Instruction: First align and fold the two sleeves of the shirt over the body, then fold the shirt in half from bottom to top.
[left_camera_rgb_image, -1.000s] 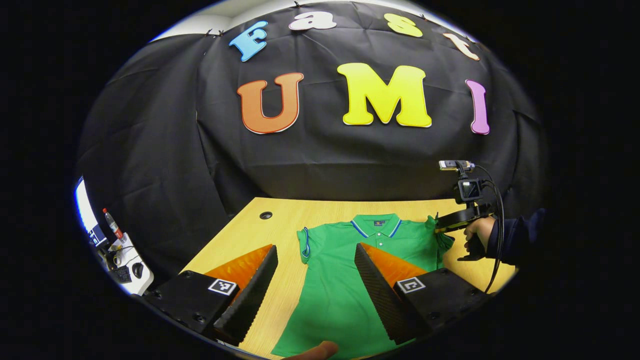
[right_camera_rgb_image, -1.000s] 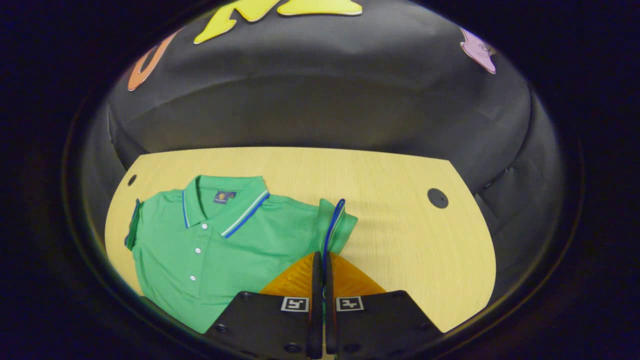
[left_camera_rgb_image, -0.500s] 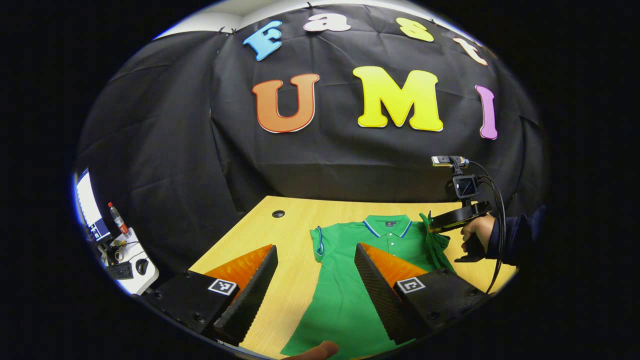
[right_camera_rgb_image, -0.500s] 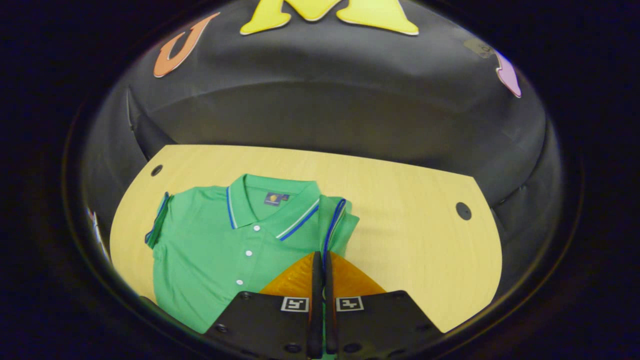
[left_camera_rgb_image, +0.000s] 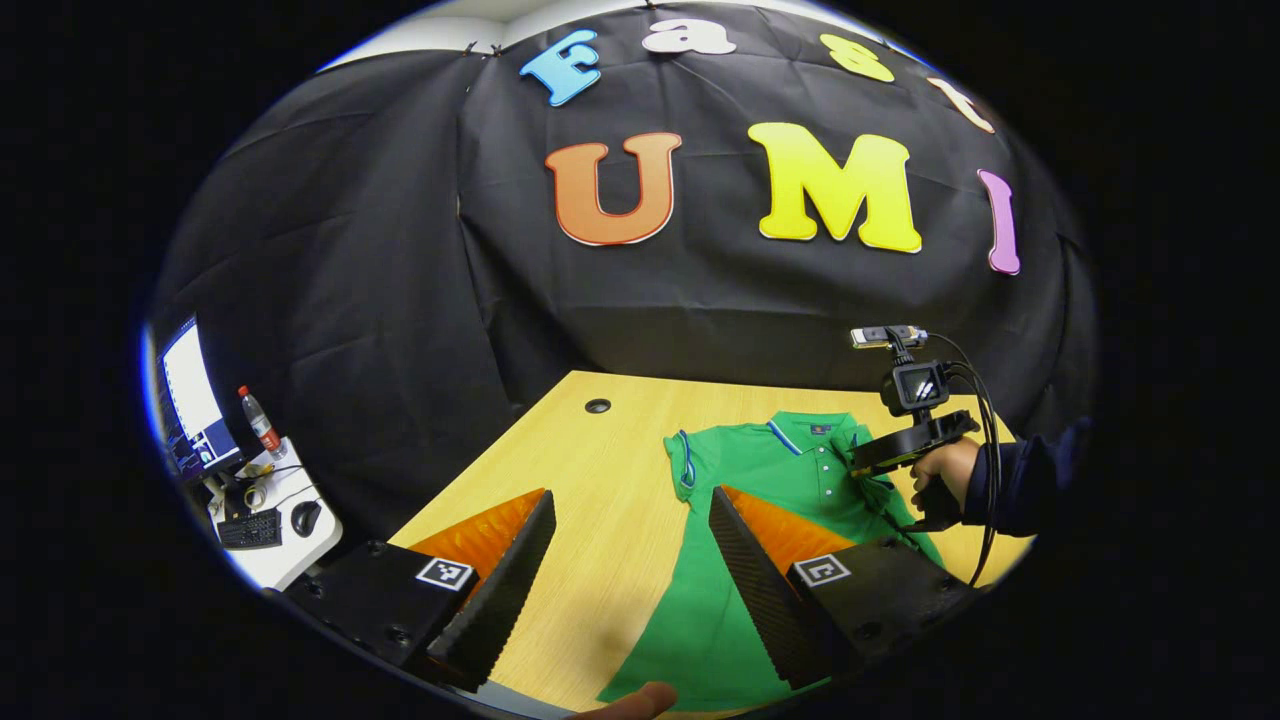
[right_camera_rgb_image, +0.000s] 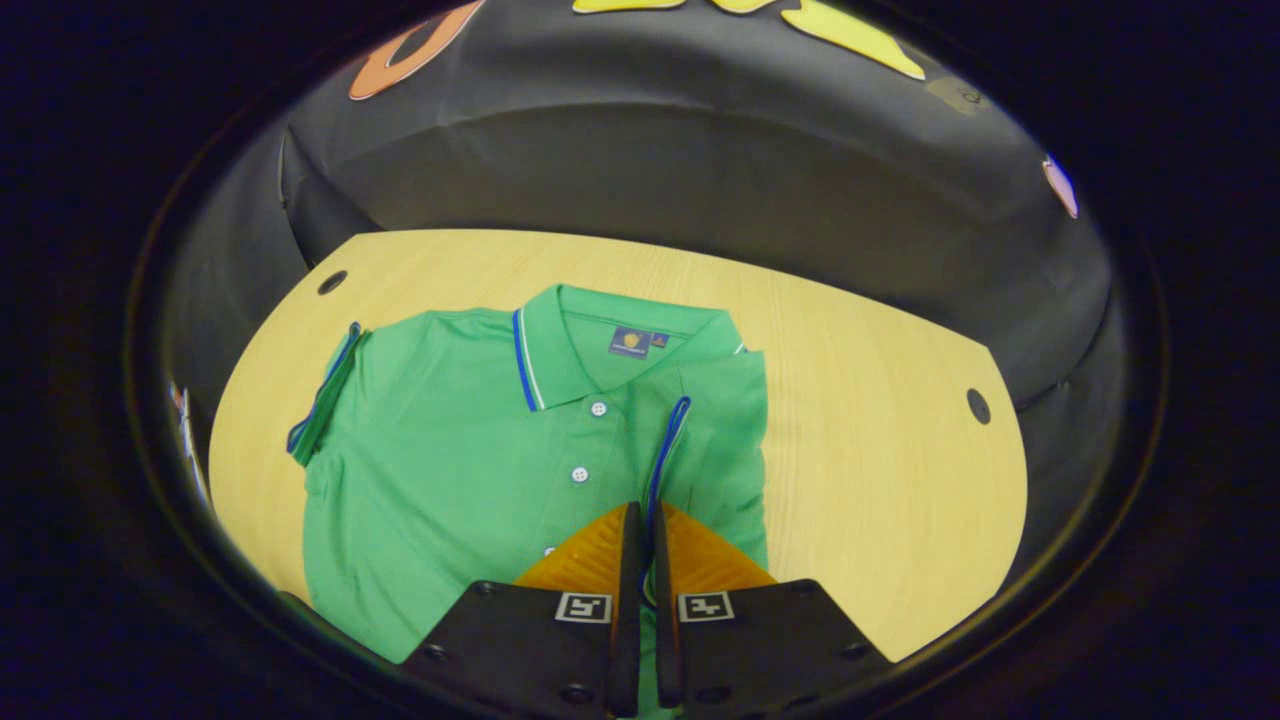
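Green short-sleeved polo shirt (right_camera_rgb_image: 460, 470) flat on light wooden table (right_camera_rgb_image: 860, 400). Right gripper (right_camera_rgb_image: 640, 520) clamps blue-trimmed sleeve cuff (right_camera_rgb_image: 668, 450), apparently over the chest. Left gripper (left_camera_rgb_image: 630, 520) jaws apart, holding nothing.

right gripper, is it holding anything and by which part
Yes: the right gripper is shut on the green shirt's right sleeve, pinched at its blue-trimmed cuff. The left gripper holds nothing.
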